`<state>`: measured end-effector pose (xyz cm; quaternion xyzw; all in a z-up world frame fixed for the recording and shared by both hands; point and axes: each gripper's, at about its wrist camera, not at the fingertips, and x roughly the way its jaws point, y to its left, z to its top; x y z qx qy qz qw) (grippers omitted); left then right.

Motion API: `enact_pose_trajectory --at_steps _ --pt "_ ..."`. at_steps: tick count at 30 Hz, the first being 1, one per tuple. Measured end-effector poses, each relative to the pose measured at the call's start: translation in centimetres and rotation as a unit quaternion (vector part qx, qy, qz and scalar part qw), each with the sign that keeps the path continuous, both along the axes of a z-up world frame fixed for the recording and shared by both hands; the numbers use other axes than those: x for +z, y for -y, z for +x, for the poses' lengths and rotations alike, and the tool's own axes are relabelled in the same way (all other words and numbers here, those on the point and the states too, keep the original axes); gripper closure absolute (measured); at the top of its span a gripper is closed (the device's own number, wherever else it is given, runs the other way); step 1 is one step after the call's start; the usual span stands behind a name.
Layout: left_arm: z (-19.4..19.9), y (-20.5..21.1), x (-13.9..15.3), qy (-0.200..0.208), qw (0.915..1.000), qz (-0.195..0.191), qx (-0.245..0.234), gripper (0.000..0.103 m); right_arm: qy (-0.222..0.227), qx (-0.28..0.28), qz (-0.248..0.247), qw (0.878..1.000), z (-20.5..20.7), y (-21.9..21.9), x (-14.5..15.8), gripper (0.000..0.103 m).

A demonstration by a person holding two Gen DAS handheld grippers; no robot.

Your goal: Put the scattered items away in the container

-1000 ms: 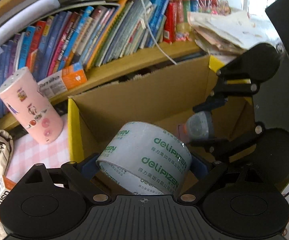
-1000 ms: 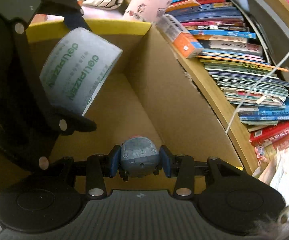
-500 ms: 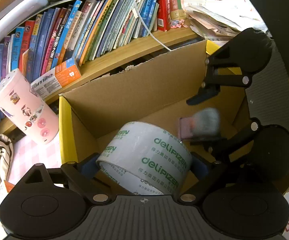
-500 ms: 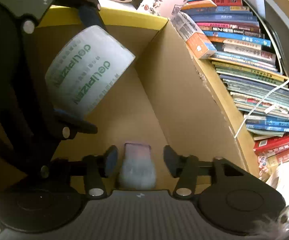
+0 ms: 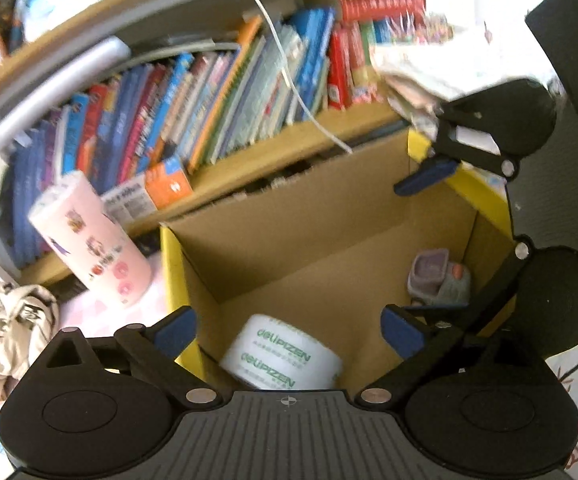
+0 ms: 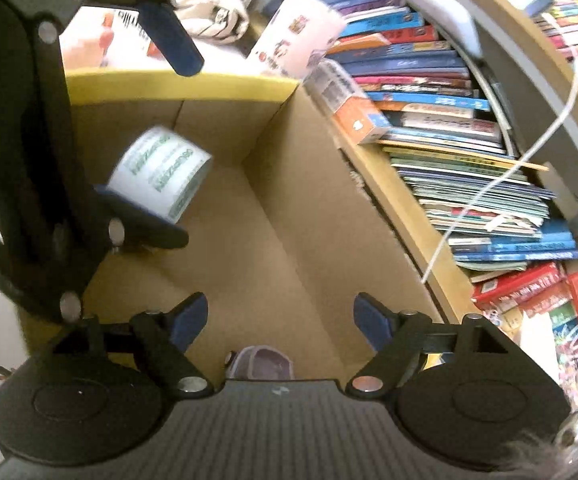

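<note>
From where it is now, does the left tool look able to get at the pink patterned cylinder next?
Probably yes. The left tool has nothing between its opening jaws, and the pink cylinder stands outside the cardboard box, beside its yellow-edged wall, with nothing in front of it. The tape roll already lies inside the box.

Left tongs (image 5: 287,326): jaws opening, wide apart, blue pads clear of anything, nothing between them, pointing steeply down. Right tongs (image 6: 281,318): jaws opening, nothing gripped, blue pads (image 6: 187,320) spread, also angled down. In the left wrist view the right tongs (image 5: 417,248) sit at right, side-on, one finger up, one low. In the right wrist view the left tongs (image 6: 161,132) sit at left, fingers spread.
</note>
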<state>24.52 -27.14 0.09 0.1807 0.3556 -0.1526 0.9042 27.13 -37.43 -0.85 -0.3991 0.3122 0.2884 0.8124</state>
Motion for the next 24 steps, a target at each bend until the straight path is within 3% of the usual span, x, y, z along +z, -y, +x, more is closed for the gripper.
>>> enact_pose_trajectory --at_steps 11,24 --pt "-4.7 -2.6 4.4 0.123 0.9887 -0.065 0.055 0.000 0.068 -0.046 0.091 0.992 -4.6 1.6 3.5 0.022" --pt "-8.9 -6.6 5.4 0.122 0.9822 -0.120 0.078 0.000 0.090 -0.105 0.152 0.979 -8.5 1.0 6.1 0.023"
